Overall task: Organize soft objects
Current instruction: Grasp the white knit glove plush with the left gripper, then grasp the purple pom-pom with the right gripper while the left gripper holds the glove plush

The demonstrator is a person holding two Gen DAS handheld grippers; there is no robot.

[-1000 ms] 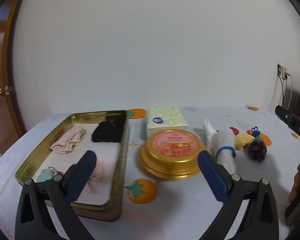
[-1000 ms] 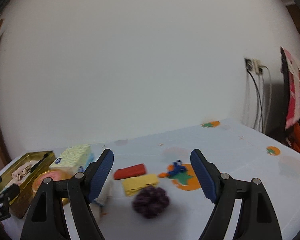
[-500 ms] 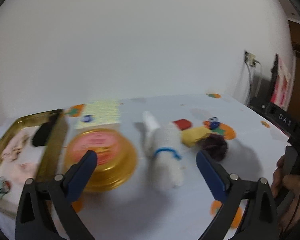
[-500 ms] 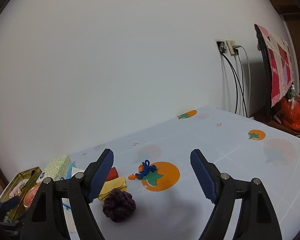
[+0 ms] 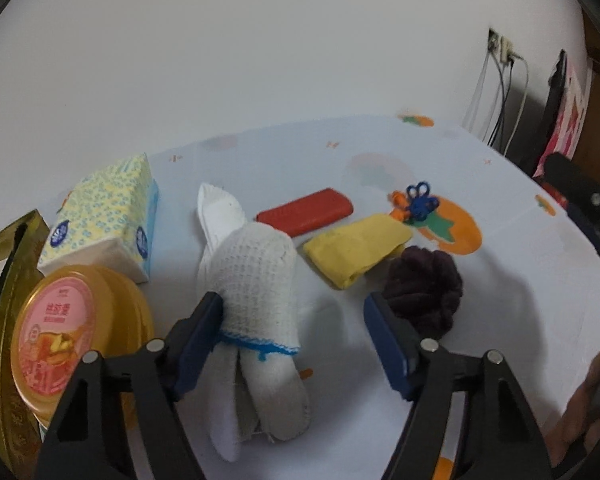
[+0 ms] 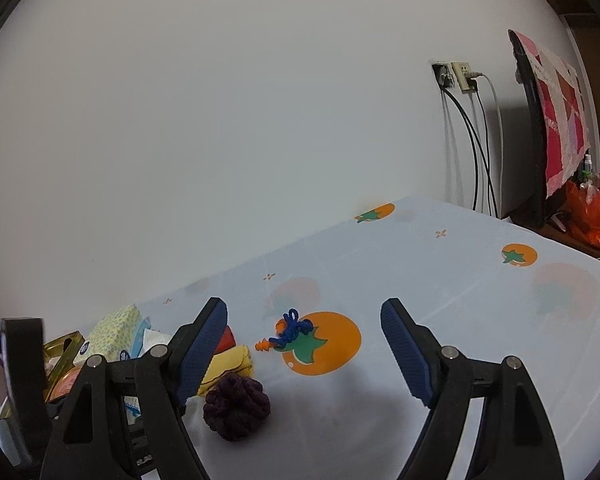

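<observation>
Black gripper arms point(image 5: 296, 336), blue ribbed pads point(image 6: 406, 344) (silver pivot screws)

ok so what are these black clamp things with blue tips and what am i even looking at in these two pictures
Those are two hand-held grippers; a person carries one in each hand, and a camera on each looks forward along its blue-padded jaws. One picture comes from the left gripper, the other from the right gripper.

On the tablecloth lie a white knitted glove, a yellow cloth, a dark purple yarn ball, a red block, a small blue yarn knot, a tissue pack, a round golden tin and part of a golden tray.

The left jaws are closing around the glove, without a clear squeeze yet. The right jaws are open and hold nothing.
</observation>
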